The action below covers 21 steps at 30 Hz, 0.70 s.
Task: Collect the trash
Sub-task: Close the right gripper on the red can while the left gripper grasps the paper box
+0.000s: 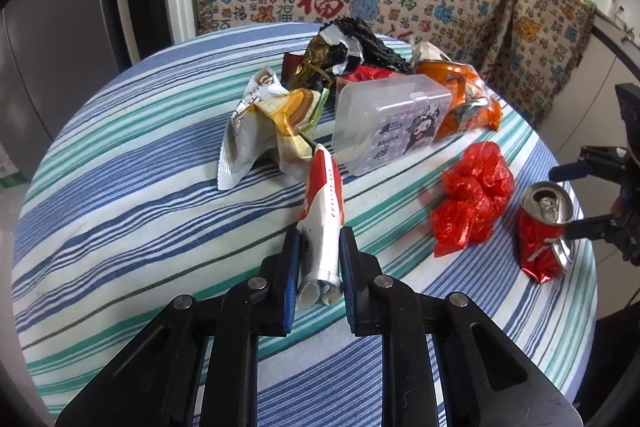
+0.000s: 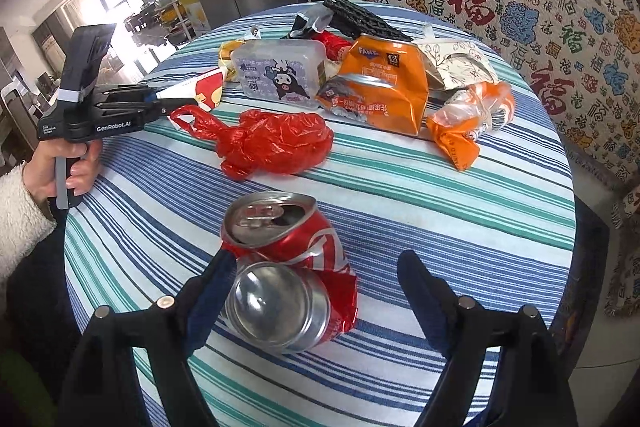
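- Collecting trash from the striped table (image 1: pixel 120 155): pick-up step in hand, with one piece already pinched and a second framed for a grasp
- Left tongs (image 1: pixel 320 267) pressed onto a rolled red-and-white wrapper (image 1: pixel 322 203), pads clamping its near end; far end points toward the clear plastic box (image 1: pixel 384 119) and appears just clear of the cloth, though contact cannot be confirmed
- Right tongs (image 2: pixel 316 283) spread wide around a crushed red can (image 2: pixel 288 267); left pad just beside or touching the can wall, right pad apart from it, so no grip yet
- Can lying dented near the table edge, opened top facing away, bare base toward the camera
- Remaining trash on the table: red plastic bag (image 2: pixel 272 143) between can and box, orange carton (image 2: pixel 384 91), orange wrapper (image 2: pixel 468 123), yellow-and-white wrapper (image 1: pixel 268 123), dark wrappers and a black woven item (image 1: pixel 376 43) at the far side
- No bin or bag for disposal visible in either view
- Next move, as judged: centre the right tongs on the can body, close firmly across the dented waist, then lift; expect a slippery, uneven surface and possible rolling
- Keep the left grip closed while carrying the wrapper away
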Each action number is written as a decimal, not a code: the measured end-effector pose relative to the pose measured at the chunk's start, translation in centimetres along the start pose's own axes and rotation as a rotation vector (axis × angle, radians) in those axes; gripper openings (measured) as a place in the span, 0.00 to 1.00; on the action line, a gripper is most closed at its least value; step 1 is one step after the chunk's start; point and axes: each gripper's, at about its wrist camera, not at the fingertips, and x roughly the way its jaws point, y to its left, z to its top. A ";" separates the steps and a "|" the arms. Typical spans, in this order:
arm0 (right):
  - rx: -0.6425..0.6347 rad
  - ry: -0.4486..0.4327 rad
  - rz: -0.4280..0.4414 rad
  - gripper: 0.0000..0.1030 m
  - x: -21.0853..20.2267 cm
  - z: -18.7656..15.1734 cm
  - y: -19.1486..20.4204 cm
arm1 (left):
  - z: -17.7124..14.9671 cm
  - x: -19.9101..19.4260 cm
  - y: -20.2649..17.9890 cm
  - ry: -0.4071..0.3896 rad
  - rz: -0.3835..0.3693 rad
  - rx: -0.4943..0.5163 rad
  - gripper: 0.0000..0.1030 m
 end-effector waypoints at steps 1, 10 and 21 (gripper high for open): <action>0.007 -0.007 -0.003 0.77 0.4 0.1 -0.1 | -0.1 0.0 -0.2 0.002 -0.003 0.006 0.17; 0.082 -0.022 0.052 0.26 1.1 0.4 0.2 | -0.4 -1.0 0.4 -0.002 -0.025 -0.029 0.17; 0.188 -0.101 -0.142 0.26 -5.4 -1.3 2.5 | -1.5 -5.6 -0.3 -0.049 -0.042 -0.014 0.16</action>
